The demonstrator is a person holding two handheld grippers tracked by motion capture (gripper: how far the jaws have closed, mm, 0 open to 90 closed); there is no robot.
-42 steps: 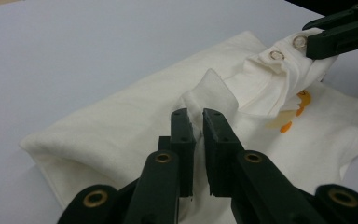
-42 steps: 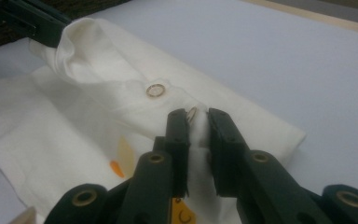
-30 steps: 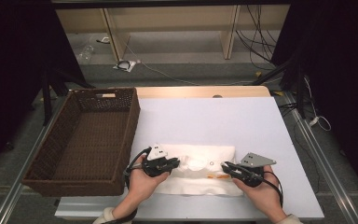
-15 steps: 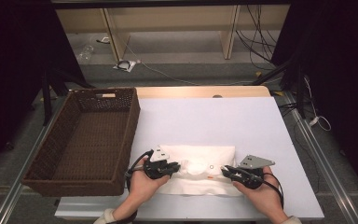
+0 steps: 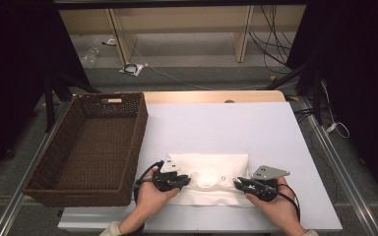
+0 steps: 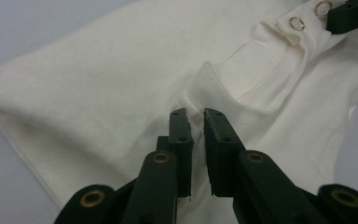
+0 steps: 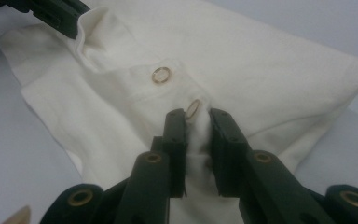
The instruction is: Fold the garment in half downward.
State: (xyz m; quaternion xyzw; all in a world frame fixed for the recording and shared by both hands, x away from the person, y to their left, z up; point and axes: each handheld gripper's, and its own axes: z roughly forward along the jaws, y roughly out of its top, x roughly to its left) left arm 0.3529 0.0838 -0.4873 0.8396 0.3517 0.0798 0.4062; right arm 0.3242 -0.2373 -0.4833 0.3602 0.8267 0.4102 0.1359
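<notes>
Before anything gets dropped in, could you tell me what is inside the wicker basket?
The wicker basket shows only its bare woven floor; its near wall hides the closest strip inside.

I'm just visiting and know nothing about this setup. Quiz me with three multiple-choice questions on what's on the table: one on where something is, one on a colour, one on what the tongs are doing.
1. Where does the wicker basket sit relative to the folded shirt?
A. to its left
B. to its right
C. on top of it

2. What colour is the shirt?
A. navy
B. cream white
C. red

3. What are the left tongs and right tongs doing?
A. both hang open above the basket
B. both pinch the shirt's fabric
C. one holds a cup

Answers: 1 A, the high view shows the basket at the table's left edge. 2 B, the cloth looks cream white in every view. 3 B, each gripper view shows fabric caught between the jaws.
</notes>
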